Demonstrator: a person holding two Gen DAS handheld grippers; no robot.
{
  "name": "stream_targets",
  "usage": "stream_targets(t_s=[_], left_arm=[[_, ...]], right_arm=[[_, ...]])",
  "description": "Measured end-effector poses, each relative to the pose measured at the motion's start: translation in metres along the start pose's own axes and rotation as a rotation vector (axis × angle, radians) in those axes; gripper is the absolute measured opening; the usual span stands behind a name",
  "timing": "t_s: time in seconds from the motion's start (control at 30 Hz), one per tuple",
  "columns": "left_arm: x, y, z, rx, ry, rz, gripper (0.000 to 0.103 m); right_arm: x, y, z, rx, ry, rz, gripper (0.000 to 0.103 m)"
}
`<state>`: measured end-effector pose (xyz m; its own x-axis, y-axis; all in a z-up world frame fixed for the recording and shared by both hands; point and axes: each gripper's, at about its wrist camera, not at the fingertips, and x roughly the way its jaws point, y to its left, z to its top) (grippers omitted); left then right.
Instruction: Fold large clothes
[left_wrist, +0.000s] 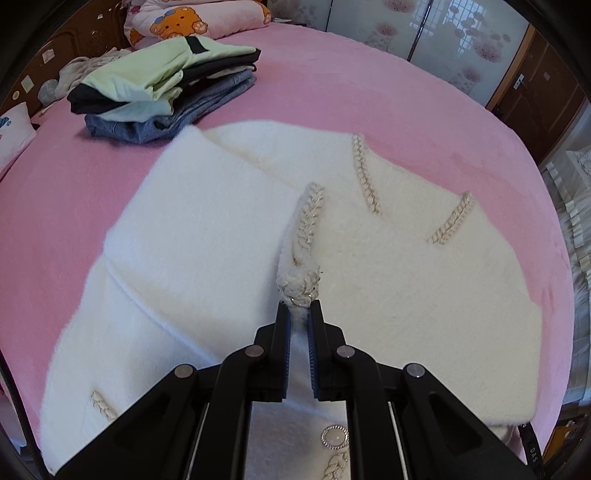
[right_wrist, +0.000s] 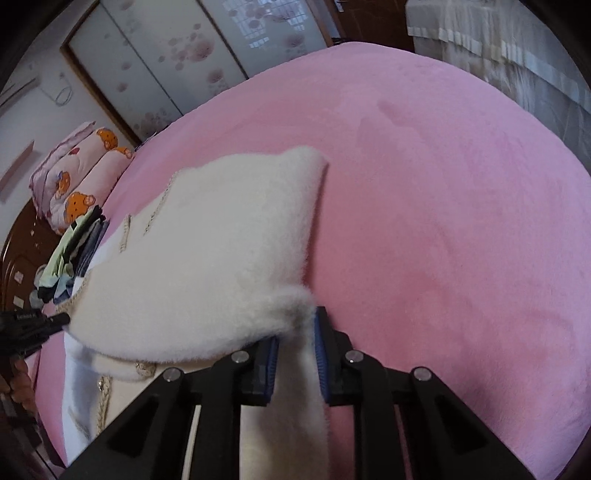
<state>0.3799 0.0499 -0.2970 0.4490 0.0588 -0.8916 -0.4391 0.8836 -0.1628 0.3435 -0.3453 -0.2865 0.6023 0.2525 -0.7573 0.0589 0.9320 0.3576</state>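
Your left tongs (left_wrist: 300, 308) pinch the white cardigan (left_wrist: 229, 236)'s braided trim, right tongs (right_wrist: 295, 328) clamp its fluffy edge; it lies mid pink bed (left_wrist: 369, 96), folded stack (left_wrist: 166, 88) far left; no legible writing

Bed: a pink plush bedspread (left_wrist: 332, 96) fills the area ahead of and around both grippers.
Headboard: dark carved wood (left_wrist: 85, 29), far ahead-left of the left gripper.
Quilt: rolled pink bear-print quilt (left_wrist: 192, 18) against the headboard.
Sliding doors: frosted panels with pink flower print (left_wrist: 424, 33), wood-framed, far ahead beyond the bed.
Wooden door: brown, with a handle (left_wrist: 524, 88), far ahead-right.
Light: soft daylight.
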Motion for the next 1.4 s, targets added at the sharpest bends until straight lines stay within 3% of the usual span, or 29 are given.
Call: stream_targets(t_s=[0.27,0.37,0.47,0.57,0.73,0.83,0.97,1.07,1.17,1.23,1.4], left_arm=[[0.017,0.013,-0.024,-0.012,0.069,0.012,0.007],[0.021,0.017,-0.031,-0.006,0.067,0.053,0.007],[0.027,0.026,-0.036,0.021,0.059,0.146,0.007],[0.023,0.036,-0.035,-0.013,0.055,0.101,0.007],[0.008,0.026,-0.032,0.037,0.035,0.053,0.007],[-0.003,0.011,-0.034,0.074,0.052,-0.026,0.009],[-0.016,-0.017,-0.04,0.16,0.078,-0.112,0.01],[-0.017,-0.044,-0.048,0.223,0.126,-0.227,0.01],[-0.007,-0.069,-0.056,0.276,0.182,-0.294,0.01],[0.002,-0.084,-0.06,0.311,0.205,-0.315,0.01],[0.022,-0.107,-0.063,0.339,0.235,-0.303,0.01]], right_arm=[[0.017,-0.042,-0.011,0.319,0.045,0.141,0.017],[0.014,-0.036,-0.011,0.291,0.053,0.126,0.017],[0.012,-0.035,-0.013,0.279,0.074,0.115,0.016],[0.006,-0.025,-0.013,0.211,0.096,0.068,0.017],[-0.016,-0.004,-0.016,0.041,0.135,-0.084,0.017],[-0.036,0.005,-0.015,-0.015,0.127,-0.102,0.017],[-0.057,0.025,-0.01,-0.047,0.075,-0.037,0.017],[-0.051,0.047,-0.008,-0.072,0.095,0.062,0.017],[-0.032,0.069,-0.009,-0.083,0.106,0.141,0.014],[-0.012,0.081,-0.012,-0.073,0.144,0.179,0.005],[0.03,0.103,-0.019,-0.069,0.206,0.204,0.003]])
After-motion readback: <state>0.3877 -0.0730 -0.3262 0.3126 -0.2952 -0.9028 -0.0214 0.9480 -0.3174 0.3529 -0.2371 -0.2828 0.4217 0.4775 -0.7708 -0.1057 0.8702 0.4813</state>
